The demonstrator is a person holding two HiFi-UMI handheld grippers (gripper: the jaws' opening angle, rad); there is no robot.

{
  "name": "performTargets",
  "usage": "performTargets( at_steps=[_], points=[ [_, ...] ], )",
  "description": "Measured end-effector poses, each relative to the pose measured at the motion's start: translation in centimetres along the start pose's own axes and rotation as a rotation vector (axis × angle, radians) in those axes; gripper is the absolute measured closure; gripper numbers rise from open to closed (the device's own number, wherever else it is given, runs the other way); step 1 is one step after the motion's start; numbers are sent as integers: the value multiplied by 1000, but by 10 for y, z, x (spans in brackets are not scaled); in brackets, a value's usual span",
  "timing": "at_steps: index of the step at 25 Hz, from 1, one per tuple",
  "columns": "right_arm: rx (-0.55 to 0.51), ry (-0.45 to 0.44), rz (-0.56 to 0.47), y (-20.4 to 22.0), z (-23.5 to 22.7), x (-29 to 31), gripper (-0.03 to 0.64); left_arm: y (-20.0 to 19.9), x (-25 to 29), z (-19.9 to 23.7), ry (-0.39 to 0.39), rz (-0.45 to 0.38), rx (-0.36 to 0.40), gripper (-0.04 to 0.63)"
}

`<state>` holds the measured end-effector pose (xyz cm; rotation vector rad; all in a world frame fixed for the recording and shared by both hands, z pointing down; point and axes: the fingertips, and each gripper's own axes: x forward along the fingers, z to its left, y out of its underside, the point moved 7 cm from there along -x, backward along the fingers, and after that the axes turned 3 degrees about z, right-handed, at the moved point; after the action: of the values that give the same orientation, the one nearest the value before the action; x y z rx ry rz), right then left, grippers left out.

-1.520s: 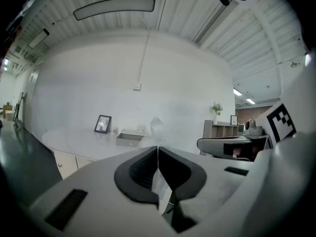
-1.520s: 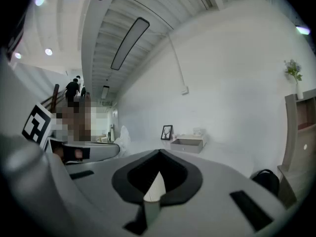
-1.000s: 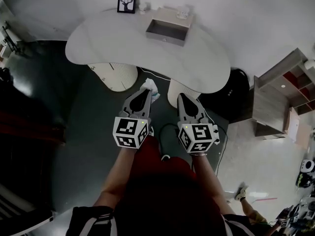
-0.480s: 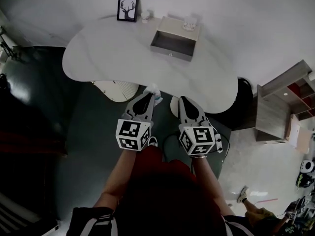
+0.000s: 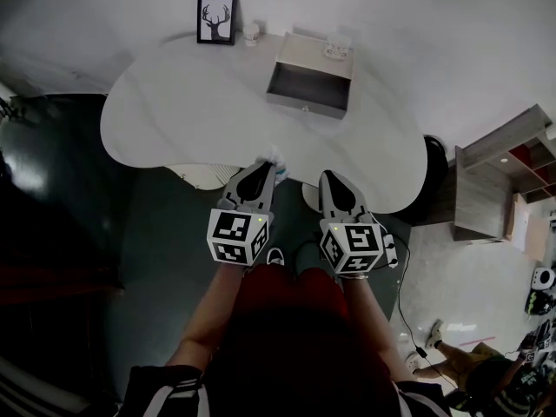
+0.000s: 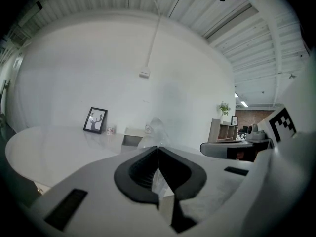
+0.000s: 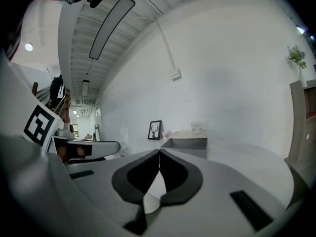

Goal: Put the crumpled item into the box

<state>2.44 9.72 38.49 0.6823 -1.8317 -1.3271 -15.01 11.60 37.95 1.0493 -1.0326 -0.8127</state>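
Observation:
A crumpled, clear whitish wrapper (image 5: 274, 155) sticks out of my left gripper (image 5: 268, 167), which is shut on it over the near edge of the white table (image 5: 174, 120). In the left gripper view the wrapper (image 6: 159, 129) rises above the closed jaws of the left gripper (image 6: 157, 148). The open grey box (image 5: 304, 104) stands at the table's far side, ahead and slightly right; it also shows as the box (image 6: 131, 138) and the box (image 7: 187, 143). My right gripper (image 5: 331, 177) is beside the left, and the right gripper (image 7: 159, 152) is shut with nothing in it.
A framed deer picture (image 5: 216, 18) and a small white ornament (image 5: 251, 33) stand at the table's back edge. A small white object (image 5: 334, 49) sits behind the box. A wooden shelf unit (image 5: 495, 181) is to the right. Cables (image 5: 295, 250) lie on the dark floor.
The view and both grippers have moved forward toward the table; the left gripper's tip with the wrapper is now over the table's near edge. Both jaws stay as they were.

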Motion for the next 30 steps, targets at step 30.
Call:
performTargets(
  at_steps=[30],
  points=[
    [43,125,-6,-28,-73,82,601,-32,125,39,64,49,28,568]
  ],
)
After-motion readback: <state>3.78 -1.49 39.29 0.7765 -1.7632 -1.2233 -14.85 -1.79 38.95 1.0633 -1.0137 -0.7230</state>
